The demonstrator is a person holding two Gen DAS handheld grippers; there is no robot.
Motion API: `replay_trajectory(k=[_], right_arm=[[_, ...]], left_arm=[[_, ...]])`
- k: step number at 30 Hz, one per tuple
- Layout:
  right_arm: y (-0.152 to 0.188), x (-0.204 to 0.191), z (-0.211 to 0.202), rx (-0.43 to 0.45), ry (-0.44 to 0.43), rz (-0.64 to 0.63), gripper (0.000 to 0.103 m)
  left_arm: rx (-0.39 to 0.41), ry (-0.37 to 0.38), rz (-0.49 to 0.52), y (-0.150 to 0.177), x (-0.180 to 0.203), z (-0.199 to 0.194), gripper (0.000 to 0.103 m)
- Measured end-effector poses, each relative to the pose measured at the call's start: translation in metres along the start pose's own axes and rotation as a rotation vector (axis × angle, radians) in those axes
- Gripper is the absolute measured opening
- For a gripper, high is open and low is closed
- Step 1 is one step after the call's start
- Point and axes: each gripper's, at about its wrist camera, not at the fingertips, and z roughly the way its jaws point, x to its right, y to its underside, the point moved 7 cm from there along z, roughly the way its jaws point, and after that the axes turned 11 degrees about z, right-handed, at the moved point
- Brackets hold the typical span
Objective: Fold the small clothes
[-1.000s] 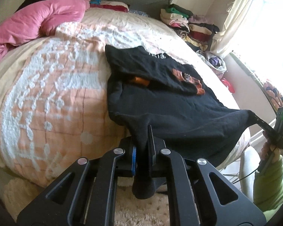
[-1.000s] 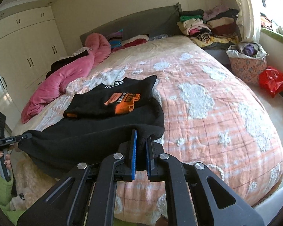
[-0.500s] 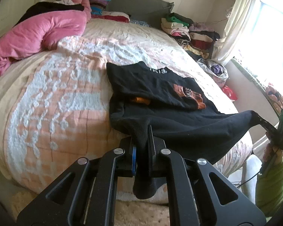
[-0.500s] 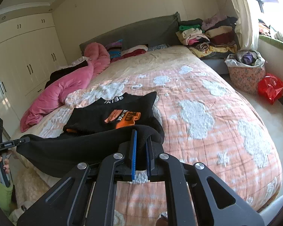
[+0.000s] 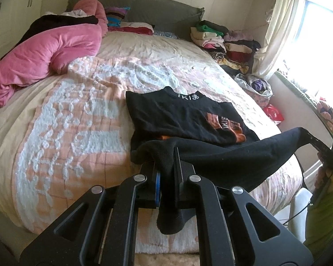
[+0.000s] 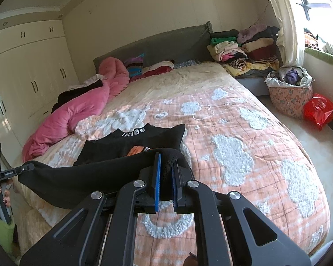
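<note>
A black shirt [image 5: 184, 119] w/ orange print lies on the bed [image 5: 77, 115], near the foot end, its neck w/ white letters toward the headboard [image 5: 144, 6]. Its bottom edge is lifted off the bed and pulled tight between 2 grippers. The left gripper [image 5: 166, 173] is squeezed tight on 1 corner of that edge; some cloth hangs down behind the pads. The right gripper [image 6: 165, 177] is squeezed tight on the other corner, w/ black cloth pinched between its blue pads [image 6: 157, 184]. In the left view the right gripper shows far off at the right side, held by a hand [image 5: 326, 173] in a green sleeve [image 5: 322, 217]. A pink blanket [image 6: 77, 115] sits bunched up near the headboard. Piles of folded clothes [image 6: 244, 48] sit by the window, and a flowery basket [image 6: 288, 97] and red bag [image 6: 317, 110] are on the floor next to the bed.
</note>
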Motion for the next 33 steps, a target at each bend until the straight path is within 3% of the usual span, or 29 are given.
replay_trajectory(k=[33], right_arm=[[-0.053, 0.001, 0.081, -0.012, 0.031, 0.010, 0.007]], left_arm=[[-0.002, -0.053, -0.063, -0.046, -0.038, 0.060, 0.003]])
